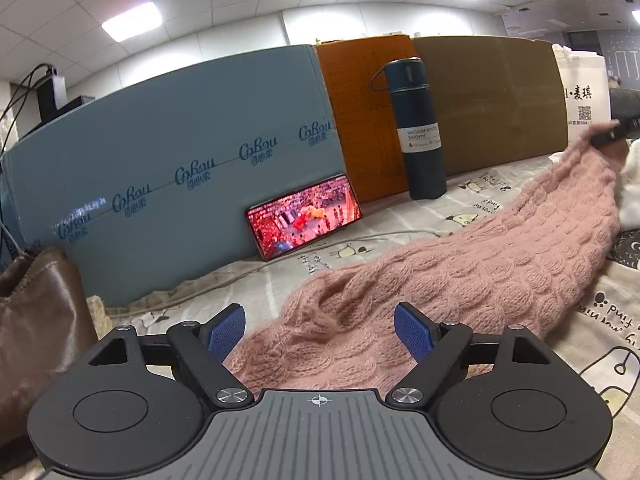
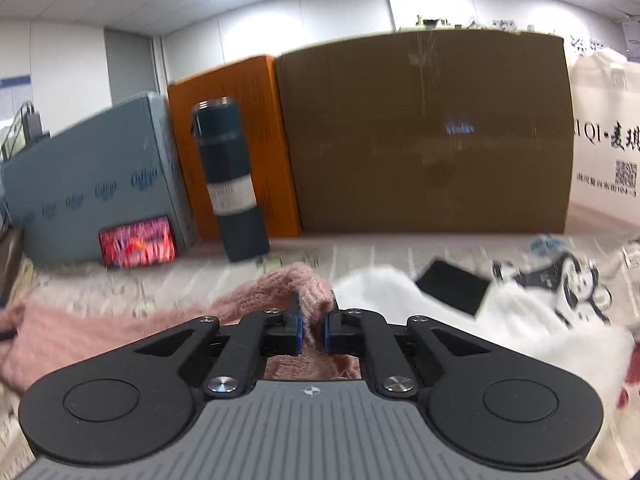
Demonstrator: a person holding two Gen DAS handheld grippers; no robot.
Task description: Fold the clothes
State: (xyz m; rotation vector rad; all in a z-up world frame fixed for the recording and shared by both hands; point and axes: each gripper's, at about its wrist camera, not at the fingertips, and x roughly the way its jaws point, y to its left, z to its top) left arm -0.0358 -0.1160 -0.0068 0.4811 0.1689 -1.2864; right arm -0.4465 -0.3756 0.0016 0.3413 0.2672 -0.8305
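Observation:
A pink knitted garment (image 1: 460,276) lies stretched across the cartoon-print sheet (image 1: 400,224). My left gripper (image 1: 320,332) is open, its blue pads on either side of the garment's near end, low over it. My right gripper (image 2: 312,330) is shut on the pink garment's other end (image 2: 296,284) and holds it lifted; it shows at the far right of the left wrist view (image 1: 612,132). A white fluffy garment (image 2: 500,328) lies to the right of the pink one.
A dark blue vacuum bottle (image 1: 416,128) stands at the back, in front of an orange box (image 1: 356,120) and a brown carton (image 1: 496,100). A phone (image 1: 304,216) with a lit screen leans on a blue box (image 1: 160,160). A brown bag (image 1: 36,312) stands at left. A black square (image 2: 452,286) lies on the white garment.

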